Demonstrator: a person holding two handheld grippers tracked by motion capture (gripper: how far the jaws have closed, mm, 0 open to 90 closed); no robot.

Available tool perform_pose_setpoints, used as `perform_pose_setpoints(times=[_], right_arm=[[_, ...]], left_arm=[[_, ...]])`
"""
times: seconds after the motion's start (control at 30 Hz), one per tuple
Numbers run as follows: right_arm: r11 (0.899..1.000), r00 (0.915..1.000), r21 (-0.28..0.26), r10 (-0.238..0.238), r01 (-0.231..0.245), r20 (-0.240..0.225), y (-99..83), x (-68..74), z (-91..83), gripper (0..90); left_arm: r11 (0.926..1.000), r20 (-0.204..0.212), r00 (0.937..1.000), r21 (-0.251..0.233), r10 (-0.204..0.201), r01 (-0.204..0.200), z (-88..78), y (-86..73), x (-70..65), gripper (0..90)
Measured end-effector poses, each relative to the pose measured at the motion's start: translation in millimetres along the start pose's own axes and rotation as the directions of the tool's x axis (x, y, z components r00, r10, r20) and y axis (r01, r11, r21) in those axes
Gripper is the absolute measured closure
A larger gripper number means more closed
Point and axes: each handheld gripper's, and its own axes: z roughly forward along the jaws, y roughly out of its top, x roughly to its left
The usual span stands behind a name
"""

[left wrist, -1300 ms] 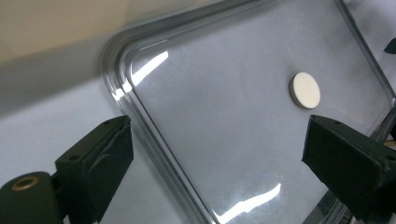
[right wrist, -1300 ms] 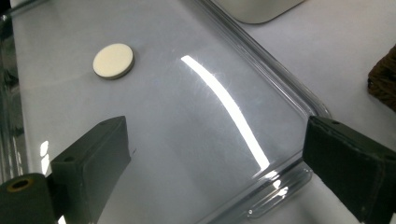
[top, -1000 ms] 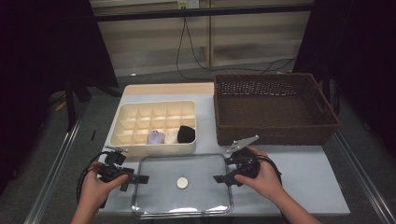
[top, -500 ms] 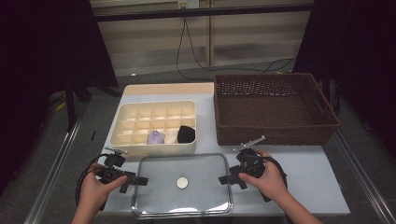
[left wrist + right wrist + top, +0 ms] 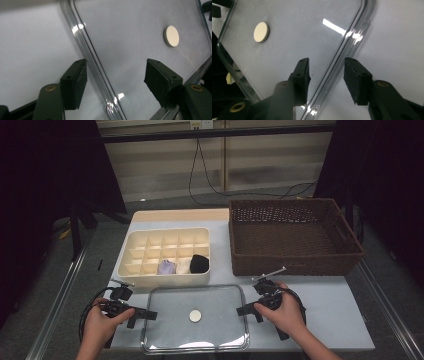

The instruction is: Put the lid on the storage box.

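Note:
A clear plastic lid [image 5: 215, 325] with a small white round knob [image 5: 195, 316] lies flat near the table's front edge. My left gripper [image 5: 142, 315] sits at its left edge. In the left gripper view its jaws [image 5: 116, 67] straddle the raised rim [image 5: 85, 47], with a gap on both sides. My right gripper [image 5: 245, 310] sits at the lid's right edge. Its jaws [image 5: 327, 62] straddle the rim [image 5: 352, 37] more narrowly, and the pads stand apart from it. The jaws of both grippers have just been closing around the rim.
A cream organizer box [image 5: 135, 251] with many compartments stands behind the lid. It holds a black item [image 5: 199, 264], a purple item [image 5: 166, 267] and a pale one [image 5: 184, 265]. A brown wicker basket [image 5: 292, 235] stands at the back right. The table drops off just in front of the lid.
Both grippers' jaws have narrowed around the lid's side rims. The right gripper has shifted slightly and turned toward the lid's right edge. The lid has not moved.

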Motion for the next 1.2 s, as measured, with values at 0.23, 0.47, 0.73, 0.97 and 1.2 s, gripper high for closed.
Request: perform_pose_setpoints(times=[0.23, 0.47, 0.73, 0.97, 1.2], right_arm=[[0.995, 0.9948, 0.013, 0.095, -0.095, 0.036, 2.6, 2.6, 0.4, 59.7], [0.993, 0.9895, 0.024, 0.113, -0.116, 0.089, 5.2, 11.0, 2.0, 56.8], [0.990, 0.9894, 0.037, 0.134, -0.136, 0.055, 4.4, 6.2, 0.8, 56.7], [0.983, 0.9864, 0.081, 0.160, -0.162, 0.039, 1.5, 2.8, -3.8, 56.1], [0.980, 0.9826, 0.069, 0.182, -0.184, 0.034, 3.5, 7.3, 1.6, 57.5]], left_arm=[[0.9998, -0.014, 0.9998, 0.002, -0.018, 0.018, 1.0, 0.3, -1.3, 35.0], [0.9997, -0.026, 0.9994, -0.004, -0.025, 0.024, 2.2, 0.0, -2.5, 35.8], [0.9988, -0.029, 0.9988, -0.029, -0.039, 0.039, 1.1, -3.1, -1.9, 36.9], [0.9978, -0.021, 0.9976, -0.010, -0.066, 0.066, 0.0, -3.5, -4.3, 37.0], [0.9958, -0.011, 0.9958, -0.013, -0.091, 0.091, 0.7, -5.2, -1.8, 37.1]])
